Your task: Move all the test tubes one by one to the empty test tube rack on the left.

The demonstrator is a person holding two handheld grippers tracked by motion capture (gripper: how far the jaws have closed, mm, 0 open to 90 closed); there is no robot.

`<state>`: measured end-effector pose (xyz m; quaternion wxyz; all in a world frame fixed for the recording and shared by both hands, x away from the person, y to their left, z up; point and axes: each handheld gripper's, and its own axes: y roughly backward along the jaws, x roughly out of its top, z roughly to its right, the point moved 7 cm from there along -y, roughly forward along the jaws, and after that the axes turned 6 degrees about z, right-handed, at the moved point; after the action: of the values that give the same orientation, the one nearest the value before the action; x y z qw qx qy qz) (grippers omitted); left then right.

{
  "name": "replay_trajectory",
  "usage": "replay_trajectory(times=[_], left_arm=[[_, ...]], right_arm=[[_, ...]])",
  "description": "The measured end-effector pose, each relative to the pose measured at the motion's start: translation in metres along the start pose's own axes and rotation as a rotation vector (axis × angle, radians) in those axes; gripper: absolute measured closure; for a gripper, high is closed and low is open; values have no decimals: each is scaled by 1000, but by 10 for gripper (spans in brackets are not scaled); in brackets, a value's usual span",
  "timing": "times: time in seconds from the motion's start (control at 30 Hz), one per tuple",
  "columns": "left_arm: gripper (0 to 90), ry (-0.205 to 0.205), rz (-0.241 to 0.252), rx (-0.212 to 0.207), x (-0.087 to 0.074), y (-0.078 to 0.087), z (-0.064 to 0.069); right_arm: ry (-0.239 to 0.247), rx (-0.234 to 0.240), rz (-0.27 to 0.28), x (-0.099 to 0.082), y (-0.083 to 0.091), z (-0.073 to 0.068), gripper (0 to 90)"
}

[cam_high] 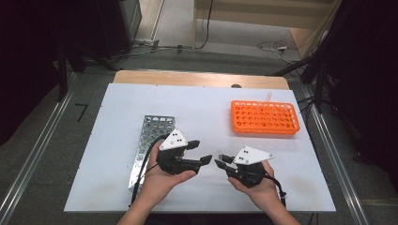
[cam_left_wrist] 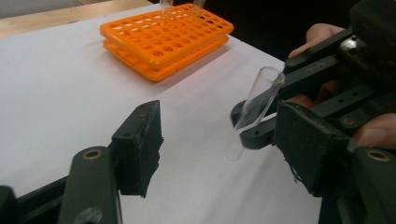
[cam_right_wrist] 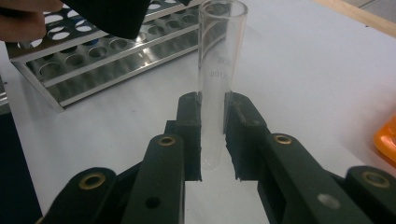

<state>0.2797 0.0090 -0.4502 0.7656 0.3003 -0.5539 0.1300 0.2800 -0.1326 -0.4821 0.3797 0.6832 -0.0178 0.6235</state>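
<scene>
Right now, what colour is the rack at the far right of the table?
Orange, the rack with round holes; clearest in the high view.

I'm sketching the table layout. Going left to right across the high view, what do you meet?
Metal rack → left gripper → right gripper, shut on a clear tube → orange rack, all on the white table.

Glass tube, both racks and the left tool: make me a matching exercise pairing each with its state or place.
Things:
1. glass tube
2. orange rack
3. metal rack
4. left tool

States or places:
A. jaws apart, nothing gripped
B. far right part of the table
C. clamped in the right tool
D. beside the left hand

Pairs: 1-C, 2-B, 3-D, 4-A
</scene>
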Motion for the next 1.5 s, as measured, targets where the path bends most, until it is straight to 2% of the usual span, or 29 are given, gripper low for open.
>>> replay_trajectory(times=[0.13,0.27,0.47,0.57,0.67,0.87,1.17,1.37,1.43,1.5], left_arm=[[419,-22,-10,-24,2,-1,7],[477,-20,-14,-50,3,1,11],[542,-27,-41,-82,-1,-2,14],[565,-25,-35,-106,-1,-5,19],[631,-41,-47,-112,-2,-10,24],[729,-32,-46,-87,-2,-11,23],[749,-68,-58,-52,-4,-10,22],[760,-65,-47,-44,-2,-9,20],[760,-61,-39,-32,0,-7,18],[761,-54,-30,-26,2,-4,15]], right_arm=[[13,14,-10,-1,-3,-6,739],[13,38,-9,1,-3,-11,739],[20,56,-11,2,-4,-12,739],[24,59,-20,2,-4,-14,739],[33,65,-23,1,-5,-15,739],[45,74,-27,1,-5,-19,739],[45,76,-32,2,-8,-20,739],[36,76,-17,2,-8,-19,728],[22,79,-8,3,-7,-18,649],[13,98,0,3,-6,-16,525]])
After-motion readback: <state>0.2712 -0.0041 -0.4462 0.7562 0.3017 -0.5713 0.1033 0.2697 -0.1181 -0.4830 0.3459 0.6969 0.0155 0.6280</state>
